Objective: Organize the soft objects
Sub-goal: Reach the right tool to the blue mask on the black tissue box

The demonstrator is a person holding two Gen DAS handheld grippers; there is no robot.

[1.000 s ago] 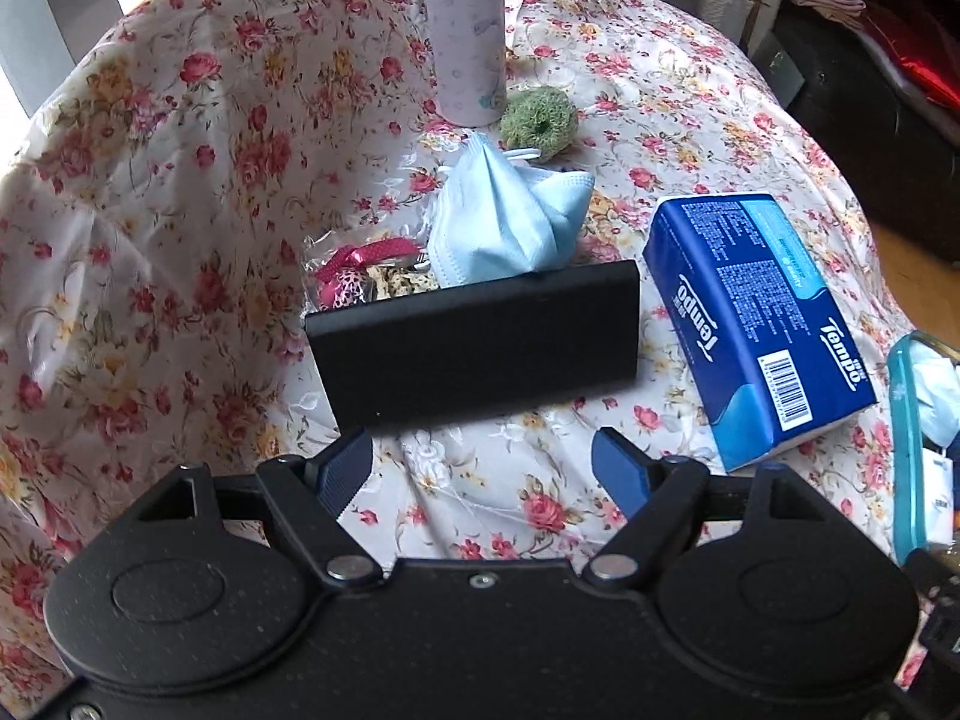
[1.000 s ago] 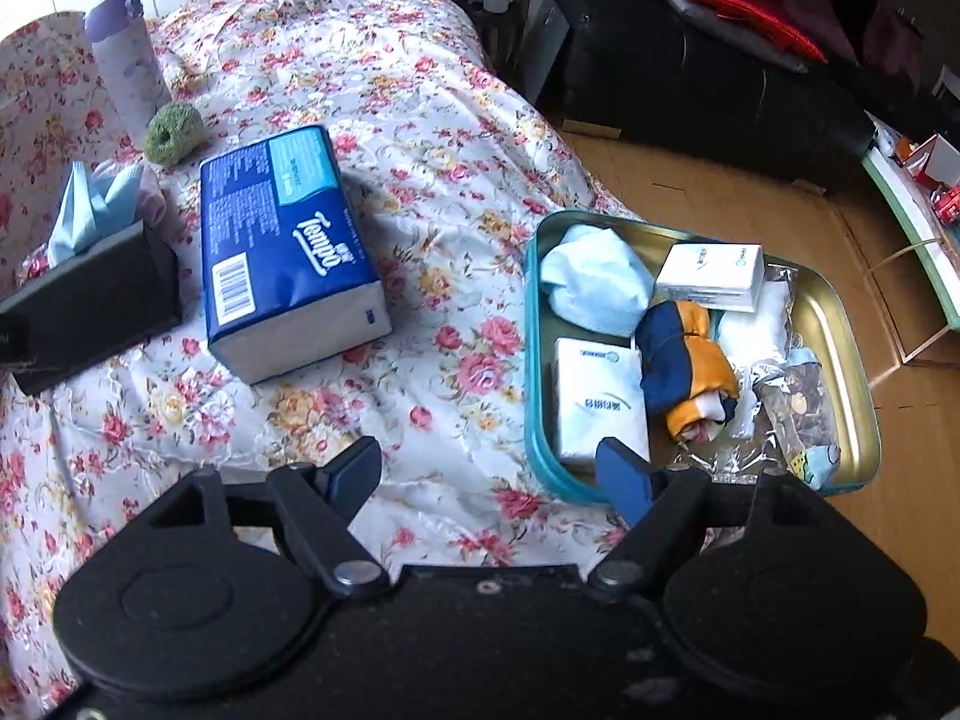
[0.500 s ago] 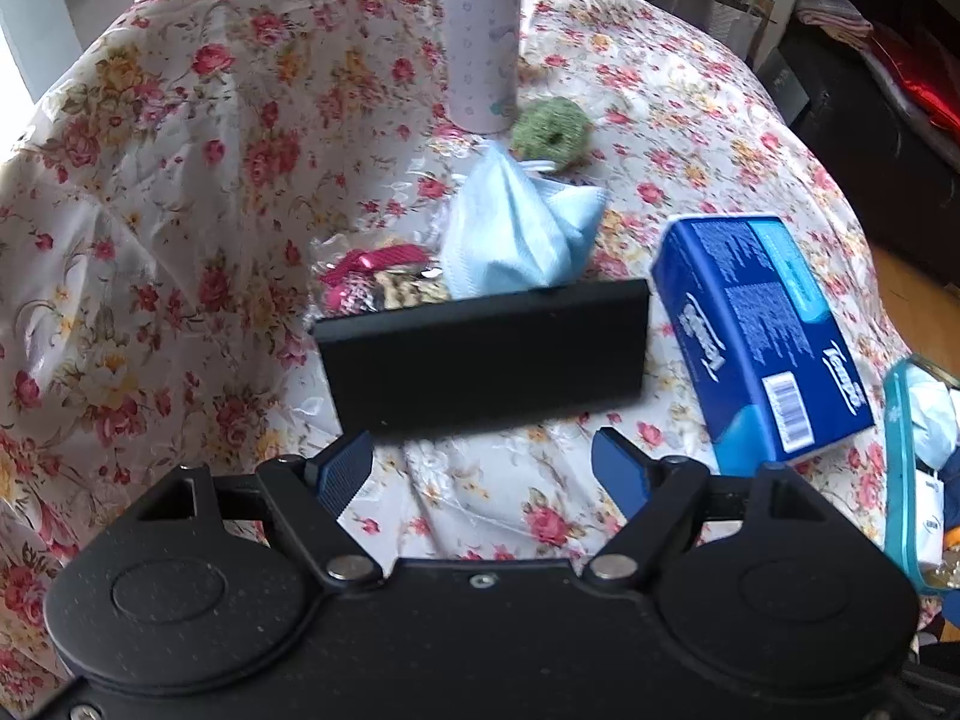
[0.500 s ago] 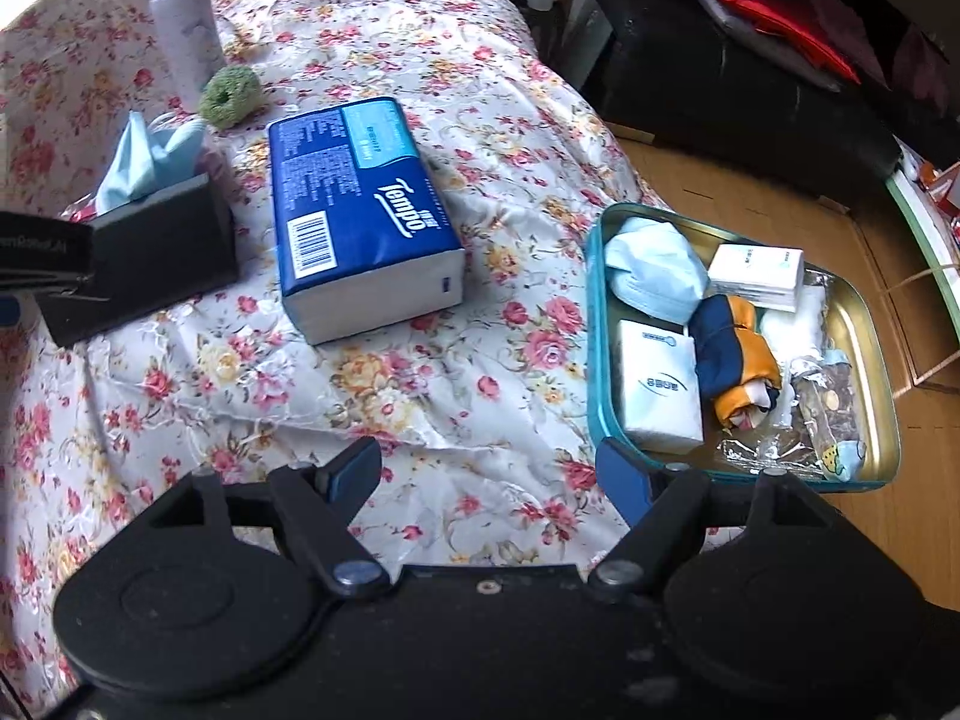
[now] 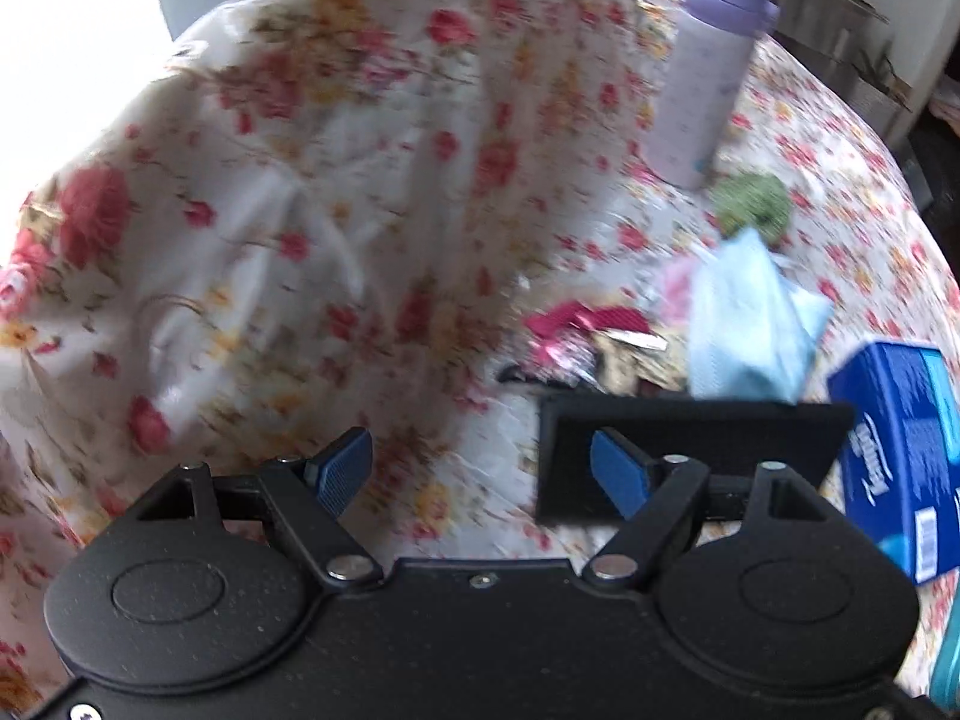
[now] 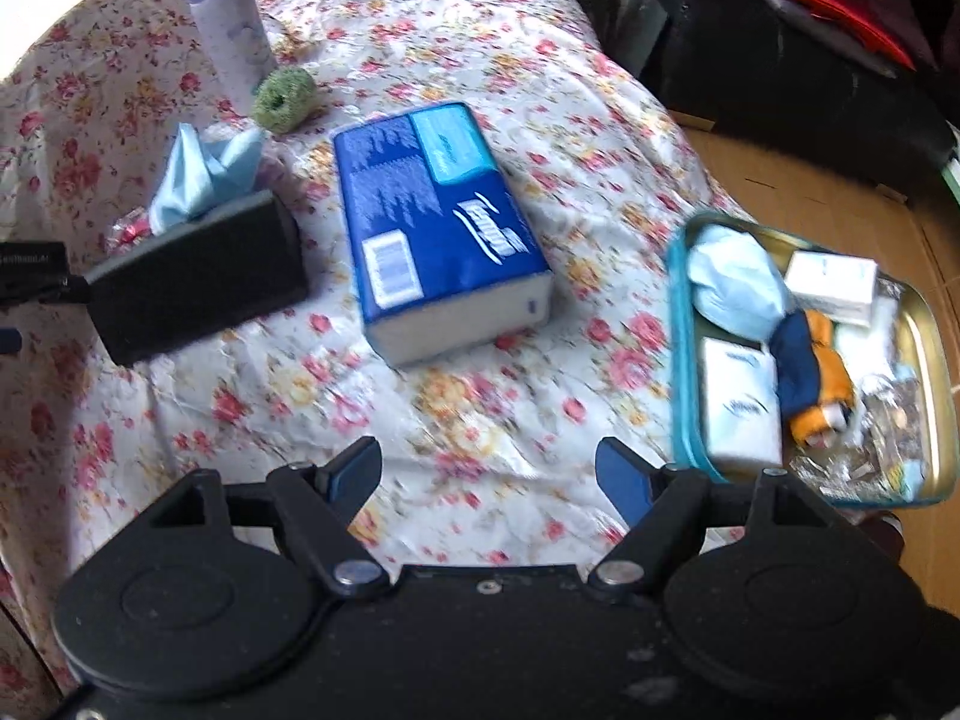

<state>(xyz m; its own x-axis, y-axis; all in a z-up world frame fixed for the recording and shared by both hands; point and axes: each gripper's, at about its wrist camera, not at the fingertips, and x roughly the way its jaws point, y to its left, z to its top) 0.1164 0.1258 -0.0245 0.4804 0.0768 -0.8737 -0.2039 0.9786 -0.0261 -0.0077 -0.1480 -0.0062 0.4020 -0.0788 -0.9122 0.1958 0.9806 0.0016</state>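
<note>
Both left tongs (image 5: 480,471) and right tongs (image 6: 489,474) stand wide and empty above the floral tabletop (image 6: 480,372). The tissue pack (image 6: 438,228) lies just ahead of the right tongs, beside the tin (image 6: 681,360). It looks light, squashy and slick-wrapped; I would grip across its narrow sides.

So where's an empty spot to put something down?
Bare cloth lies in front of the tissue pack, between the black box and the tin. The tin is full, and it's crowded around the bottle.
</note>
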